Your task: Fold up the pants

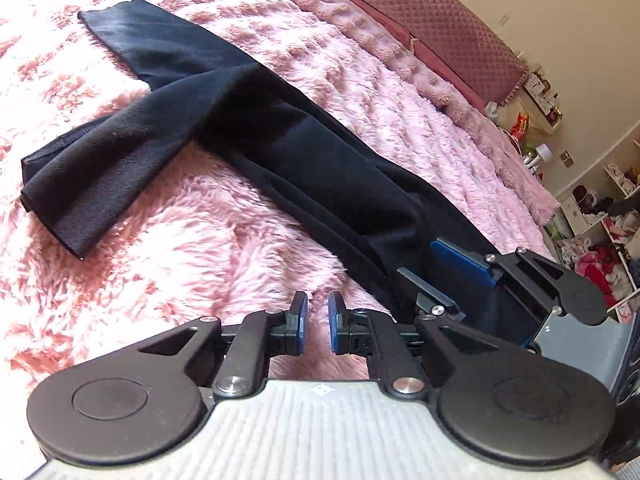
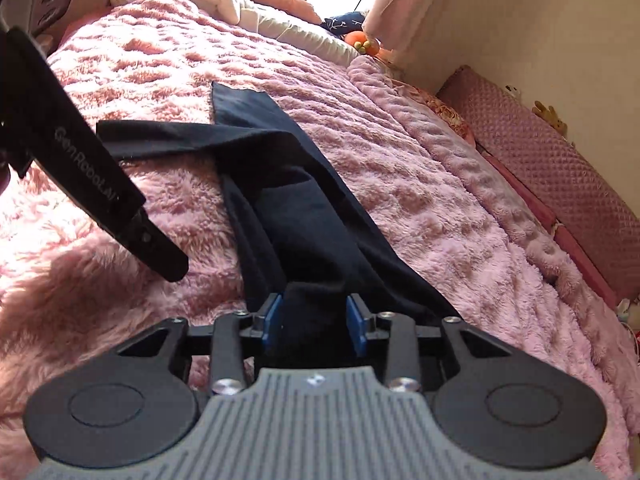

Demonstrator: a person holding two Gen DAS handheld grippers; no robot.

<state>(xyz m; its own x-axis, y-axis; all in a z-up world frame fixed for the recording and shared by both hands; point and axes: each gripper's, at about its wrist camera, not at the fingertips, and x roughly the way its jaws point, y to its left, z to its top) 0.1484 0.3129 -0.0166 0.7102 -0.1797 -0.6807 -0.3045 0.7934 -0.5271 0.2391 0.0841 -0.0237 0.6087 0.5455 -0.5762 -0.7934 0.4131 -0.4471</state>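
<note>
One pair of black pants (image 1: 280, 148) lies on the pink fuzzy blanket (image 1: 180, 264) covering the bed, legs splayed in a V, one leg end flopped sideways, fabric wrinkled. Right gripper (image 2: 315, 318) released, jaws apart, pants cloth bunched loose between the pads. Left gripper (image 1: 318, 322) nearly clenched, empty, over blanket just beside the pants.

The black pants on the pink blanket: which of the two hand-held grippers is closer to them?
Right. The right gripper has the pants bunched between its open jaws at their near end. The left gripper is empty, over the pink blanket beside the pants.
</note>
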